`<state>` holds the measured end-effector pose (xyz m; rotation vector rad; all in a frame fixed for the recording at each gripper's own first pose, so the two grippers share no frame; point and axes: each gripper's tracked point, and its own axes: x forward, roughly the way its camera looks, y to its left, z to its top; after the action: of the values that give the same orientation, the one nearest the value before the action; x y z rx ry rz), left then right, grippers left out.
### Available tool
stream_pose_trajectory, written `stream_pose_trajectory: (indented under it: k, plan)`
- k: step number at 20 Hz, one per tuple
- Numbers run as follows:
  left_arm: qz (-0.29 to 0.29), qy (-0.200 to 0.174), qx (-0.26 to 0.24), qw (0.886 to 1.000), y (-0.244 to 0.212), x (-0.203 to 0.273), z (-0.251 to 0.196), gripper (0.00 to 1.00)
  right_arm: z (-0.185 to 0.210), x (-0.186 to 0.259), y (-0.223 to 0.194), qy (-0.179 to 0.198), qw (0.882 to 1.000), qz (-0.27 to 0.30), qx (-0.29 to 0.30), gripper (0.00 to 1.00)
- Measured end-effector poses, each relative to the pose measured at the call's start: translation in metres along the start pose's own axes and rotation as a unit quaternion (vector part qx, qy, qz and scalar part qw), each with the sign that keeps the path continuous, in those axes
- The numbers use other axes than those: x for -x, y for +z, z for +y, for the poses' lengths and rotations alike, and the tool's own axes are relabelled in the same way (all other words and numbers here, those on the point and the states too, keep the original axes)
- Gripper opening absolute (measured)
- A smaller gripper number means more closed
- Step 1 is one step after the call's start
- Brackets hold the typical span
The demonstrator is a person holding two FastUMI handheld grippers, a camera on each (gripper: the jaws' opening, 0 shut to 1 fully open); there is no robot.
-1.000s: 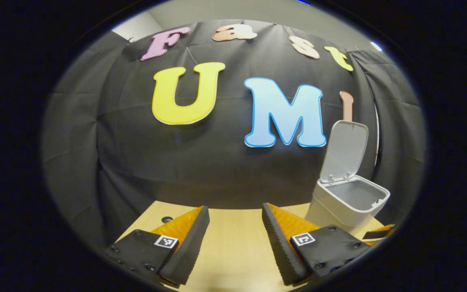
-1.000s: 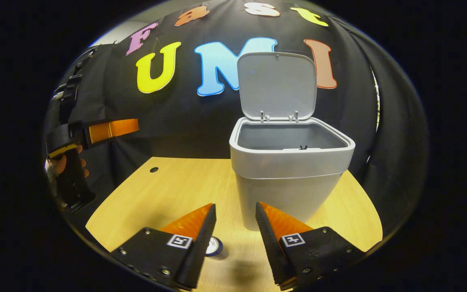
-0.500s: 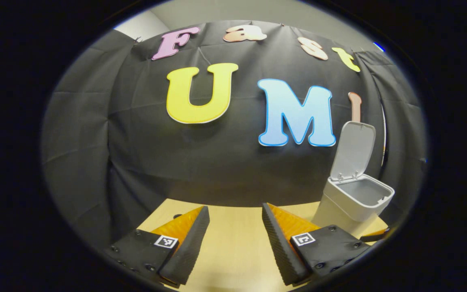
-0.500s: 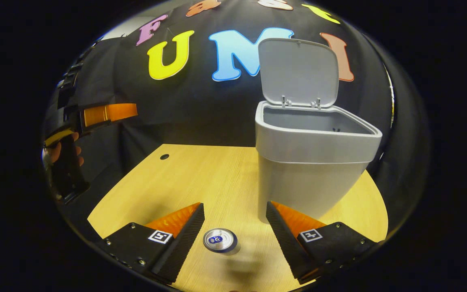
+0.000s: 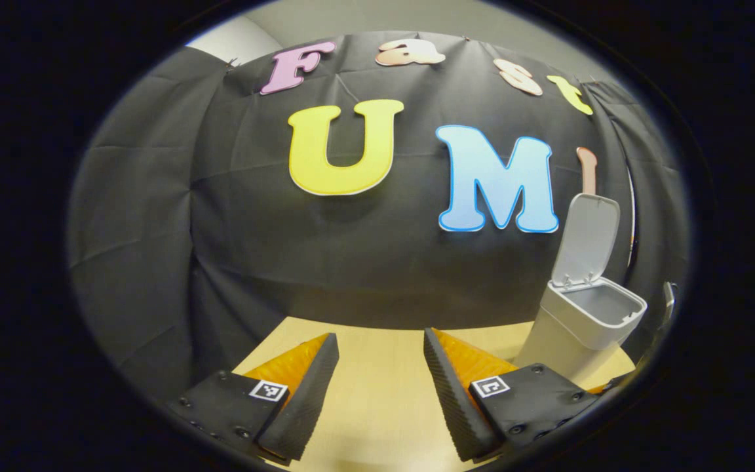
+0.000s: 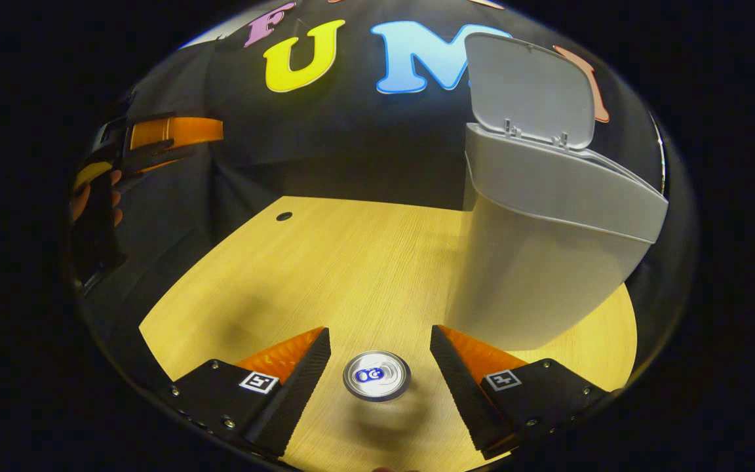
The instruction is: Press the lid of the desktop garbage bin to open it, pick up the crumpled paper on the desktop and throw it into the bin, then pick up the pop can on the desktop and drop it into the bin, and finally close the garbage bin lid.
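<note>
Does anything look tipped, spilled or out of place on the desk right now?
Nothing stands out. The pop can stands upright on the desk, between the open fingers of the right claw, untouched. The bin is upright, its lid raised. The left claw is open and holds nothing.

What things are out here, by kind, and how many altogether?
Bin: 1, lid up
Can: 1, upright on the table
Grippers: 2, the right and the left
Table: 1
Total: 5

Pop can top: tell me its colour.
Silvery metal, with a blue patch at the centre of the pop can. It shows best in the right gripper view.
</note>
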<state>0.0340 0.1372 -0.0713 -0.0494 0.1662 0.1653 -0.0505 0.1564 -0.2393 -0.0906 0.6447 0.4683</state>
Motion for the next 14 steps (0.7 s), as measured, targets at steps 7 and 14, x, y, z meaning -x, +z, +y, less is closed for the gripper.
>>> stream_pose_trajectory:
  k: [7, 14]
  plan:
    - [0.007, 0.019, 0.002, 1.0, -0.007, 0.001, 0.018, 0.89, 0.003, -0.022, -0.026, 0.007, 0.999, 0.04, 0.015, 0.99]
    - [0.014, 0.023, 0.008, 1.0, -0.013, -0.001, 0.023, 0.87, 0.003, -0.036, -0.043, 0.005, 0.997, 0.069, 0.024, 0.99]
